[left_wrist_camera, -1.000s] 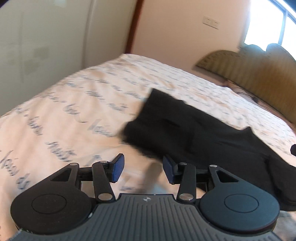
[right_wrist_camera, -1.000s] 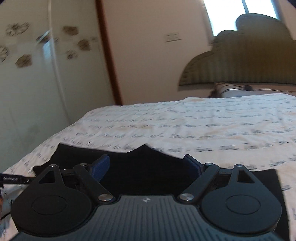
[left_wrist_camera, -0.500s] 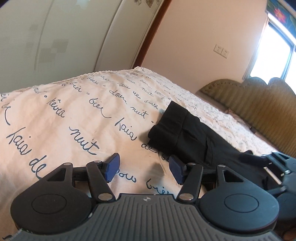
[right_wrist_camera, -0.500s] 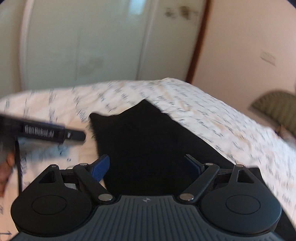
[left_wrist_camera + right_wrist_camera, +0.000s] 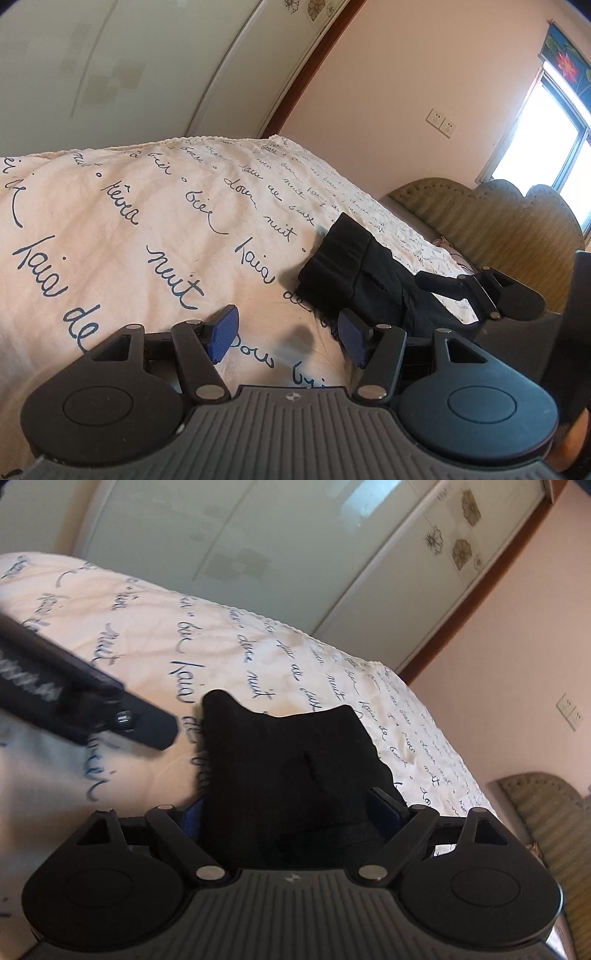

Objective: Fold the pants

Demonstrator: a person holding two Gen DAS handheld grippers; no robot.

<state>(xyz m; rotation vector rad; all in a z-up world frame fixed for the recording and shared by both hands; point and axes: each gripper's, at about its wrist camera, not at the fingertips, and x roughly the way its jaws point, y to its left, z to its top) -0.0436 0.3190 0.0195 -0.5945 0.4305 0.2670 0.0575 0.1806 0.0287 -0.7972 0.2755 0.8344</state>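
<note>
The black pants (image 5: 354,269) were seen lying folded on the script-printed bedspread (image 5: 147,229). The left gripper (image 5: 286,334) was held with jaws parted, having just been opening, only bedspread between them, the pants just beyond its right pad. The right gripper (image 5: 295,812) was spread wide around the pants' near end, with no pressing visible
</note>
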